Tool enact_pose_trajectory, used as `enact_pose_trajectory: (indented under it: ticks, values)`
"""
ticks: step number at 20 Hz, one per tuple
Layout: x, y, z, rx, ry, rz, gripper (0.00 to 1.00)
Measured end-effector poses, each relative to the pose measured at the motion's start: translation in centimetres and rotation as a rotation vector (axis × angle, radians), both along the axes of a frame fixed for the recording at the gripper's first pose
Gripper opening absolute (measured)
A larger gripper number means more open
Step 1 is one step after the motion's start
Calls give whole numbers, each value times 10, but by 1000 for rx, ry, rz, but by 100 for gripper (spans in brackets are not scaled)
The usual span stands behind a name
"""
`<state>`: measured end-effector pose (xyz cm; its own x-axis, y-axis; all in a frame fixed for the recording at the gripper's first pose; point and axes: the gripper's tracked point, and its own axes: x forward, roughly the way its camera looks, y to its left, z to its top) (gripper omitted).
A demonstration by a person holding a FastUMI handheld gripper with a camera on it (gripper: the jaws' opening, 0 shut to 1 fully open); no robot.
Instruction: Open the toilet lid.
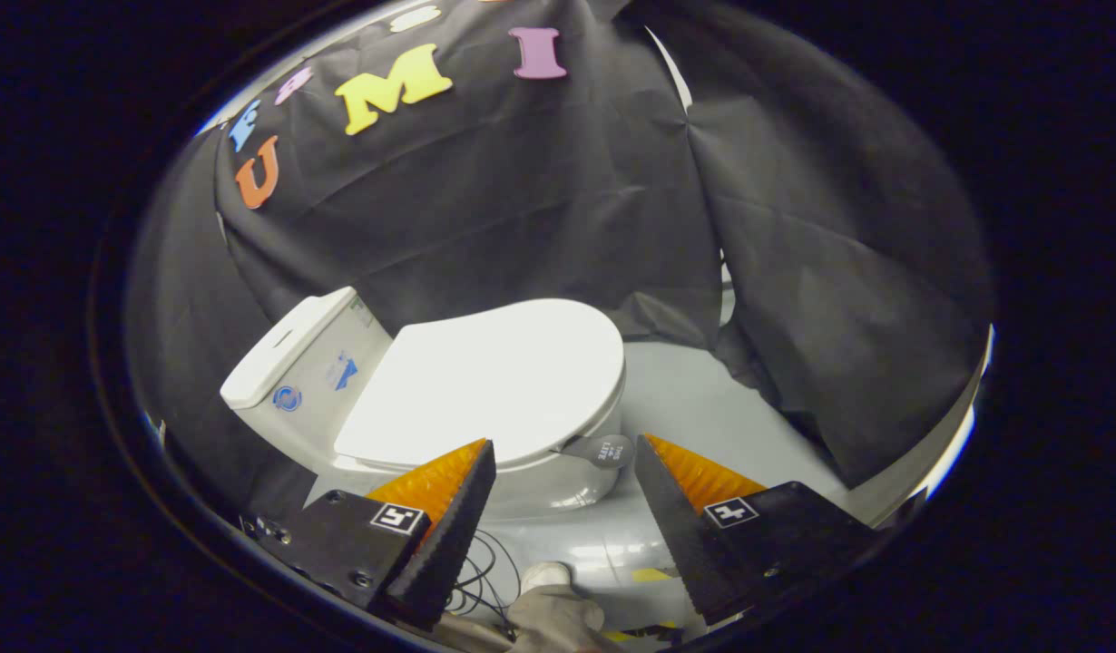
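A white toilet (pixel 558 490) stands just ahead of my fingers with its white lid (pixel 494 376) lying flat and closed. Its tank (pixel 308 358) rises on the left, against the black cloth. A small grey tab (pixel 603 451) sticks out from under the lid's front rim, between my fingertips and a little beyond them. My gripper (pixel 565 444) is open, its fingers spread wide with nothing between them. The left fingertip (pixel 472 462) overlaps the lid's near edge in the picture; contact I cannot tell.
Black cloth walls hang close behind the toilet and on the right (pixel 839 299). Pale grey floor (pixel 694 399) lies to the toilet's right. Thin black cables (pixel 481 580) and a light-coloured gloved hand (pixel 549 612) show below, between the fingers.
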<state>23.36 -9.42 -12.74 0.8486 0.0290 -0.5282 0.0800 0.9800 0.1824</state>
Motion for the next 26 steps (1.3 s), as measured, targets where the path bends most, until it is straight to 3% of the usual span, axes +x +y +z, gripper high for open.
enact_pose_trajectory:
  ticks: [5, 10, 16, 19, 22, 26]
  values:
    - [20, -8, -44, 123, 142, -14, 96]
    - [48, -20, -63, 265, 179, -70, 90]
    - [66, -30, -80, 414, 283, -94, 76]
    - [69, -24, -93, 484, 316, -73, 61]
    - [74, -24, -96, 501, 297, -54, 58]
    - [76, -28, -96, 566, 280, -44, 46]
